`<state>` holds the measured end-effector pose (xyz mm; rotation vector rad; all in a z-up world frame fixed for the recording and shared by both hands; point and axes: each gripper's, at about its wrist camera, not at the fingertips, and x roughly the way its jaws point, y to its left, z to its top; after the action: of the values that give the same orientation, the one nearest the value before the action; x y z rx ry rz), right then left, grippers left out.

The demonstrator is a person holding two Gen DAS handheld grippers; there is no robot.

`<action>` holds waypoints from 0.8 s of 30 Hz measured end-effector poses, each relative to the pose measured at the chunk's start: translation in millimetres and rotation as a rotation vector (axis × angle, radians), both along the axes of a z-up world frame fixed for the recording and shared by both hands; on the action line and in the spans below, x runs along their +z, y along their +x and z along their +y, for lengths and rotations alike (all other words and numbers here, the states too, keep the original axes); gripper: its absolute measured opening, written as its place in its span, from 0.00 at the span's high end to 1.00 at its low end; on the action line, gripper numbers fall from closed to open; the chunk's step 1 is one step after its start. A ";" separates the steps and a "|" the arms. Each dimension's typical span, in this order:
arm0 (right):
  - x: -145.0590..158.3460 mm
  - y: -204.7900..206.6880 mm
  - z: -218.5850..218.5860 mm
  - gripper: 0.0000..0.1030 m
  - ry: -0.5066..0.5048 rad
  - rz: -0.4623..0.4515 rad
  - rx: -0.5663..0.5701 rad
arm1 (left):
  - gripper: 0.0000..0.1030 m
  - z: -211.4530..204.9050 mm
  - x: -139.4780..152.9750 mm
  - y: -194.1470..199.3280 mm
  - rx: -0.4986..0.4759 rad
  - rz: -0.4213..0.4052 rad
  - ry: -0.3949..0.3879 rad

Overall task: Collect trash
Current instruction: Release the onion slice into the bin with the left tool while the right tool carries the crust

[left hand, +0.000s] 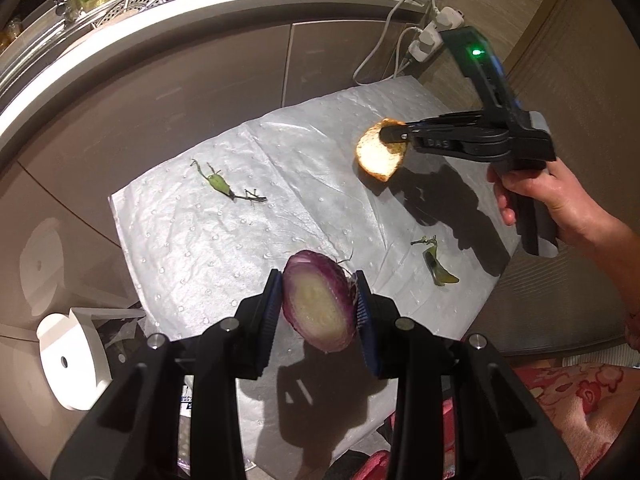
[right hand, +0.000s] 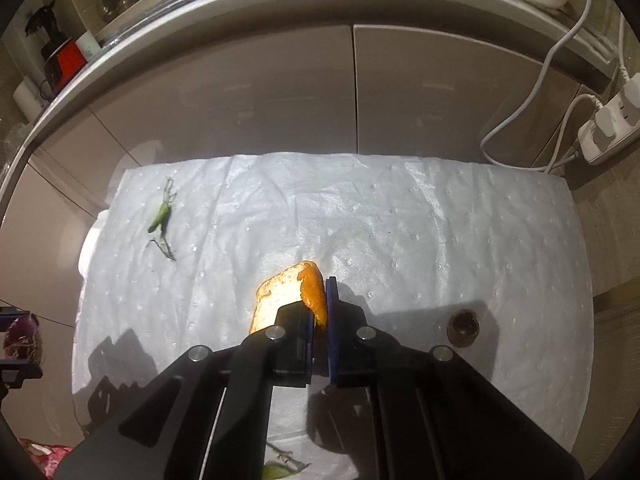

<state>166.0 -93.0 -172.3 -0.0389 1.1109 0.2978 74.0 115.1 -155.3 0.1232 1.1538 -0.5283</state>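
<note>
My left hand-held gripper (left hand: 318, 304) was clamped on a cut red onion half (left hand: 318, 300), its blue pads (left hand: 269, 312) pressing the purple skin on either side and the pale cut face turned toward my camera. The onion hung just above the near part of the white mat (left hand: 224, 216), casting a shadow on it. In the right wrist view the onion (right hand: 23, 338) showed at the far left edge.

My right hand-held gripper (right hand: 318, 320) was closed on an orange peel (right hand: 310, 292), gripping it by its edge, with the white pith facing left. From the left camera I saw that gripper (left hand: 394, 134) reaching in from the right, the peel (left hand: 378, 152) lifted over the far side of the mat, and the hand (left hand: 536, 196) wrapped round the handle.

On the mat lay a green stem (left hand: 222, 184) toward the far left, a second green scrap (left hand: 438, 268) near the right edge, and a small brown cup-shaped thing (right hand: 463, 326), which I could not identify, to the right of my right gripper.

A white bin (left hand: 74, 354) stood off the mat's near-left corner. Behind the mat were cabinet doors (right hand: 256, 92) under the counter (right hand: 224, 4), and a white power strip (right hand: 610, 126) with cables at the right.
</note>
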 end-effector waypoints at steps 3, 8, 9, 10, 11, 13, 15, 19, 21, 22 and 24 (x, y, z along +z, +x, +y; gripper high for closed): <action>29.5 -22.0 15.8 0.94 0.034 -0.028 0.029 | 0.66 21.4 6.0 -8.3 0.039 -0.011 -0.006; 66.2 -62.7 69.1 0.94 0.088 -0.057 0.113 | 0.66 73.4 8.6 -27.2 0.126 -0.021 0.016; 70.6 -67.8 81.3 0.94 0.102 -0.057 0.127 | 0.66 84.7 7.1 -30.9 0.143 -0.020 0.022; 75.4 -74.7 93.3 0.94 0.114 -0.057 0.140 | 0.66 96.9 5.1 -35.6 0.162 -0.018 0.033; 79.6 -80.9 104.6 0.94 0.124 -0.057 0.153 | 0.66 109.0 2.7 -40.4 0.178 -0.014 0.043; 86.6 -93.8 128.5 0.94 0.141 -0.059 0.179 | 0.66 131.7 -3.2 -49.7 0.204 -0.009 0.061; 94.0 -104.7 148.3 0.94 0.145 -0.059 0.205 | 0.66 153.0 -11.3 -58.5 0.227 0.000 0.085; 106.9 -125.9 179.9 0.94 0.137 -0.062 0.239 | 0.66 189.4 -31.1 -71.4 0.255 0.023 0.107; 112.1 -135.7 190.7 0.94 0.125 -0.065 0.242 | 0.66 202.8 -44.8 -74.3 0.255 0.036 0.125; 114.8 -140.1 194.1 0.94 0.120 -0.066 0.239 | 0.66 207.6 -51.8 -74.0 0.253 0.046 0.130; 120.2 -148.2 199.4 0.94 0.112 -0.069 0.228 | 0.66 216.0 -69.1 -73.2 0.243 0.068 0.140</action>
<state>17.8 106.4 -52.1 -0.0764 1.0208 0.5580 0.7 331.1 -224.4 0.0846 1.2519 -0.2379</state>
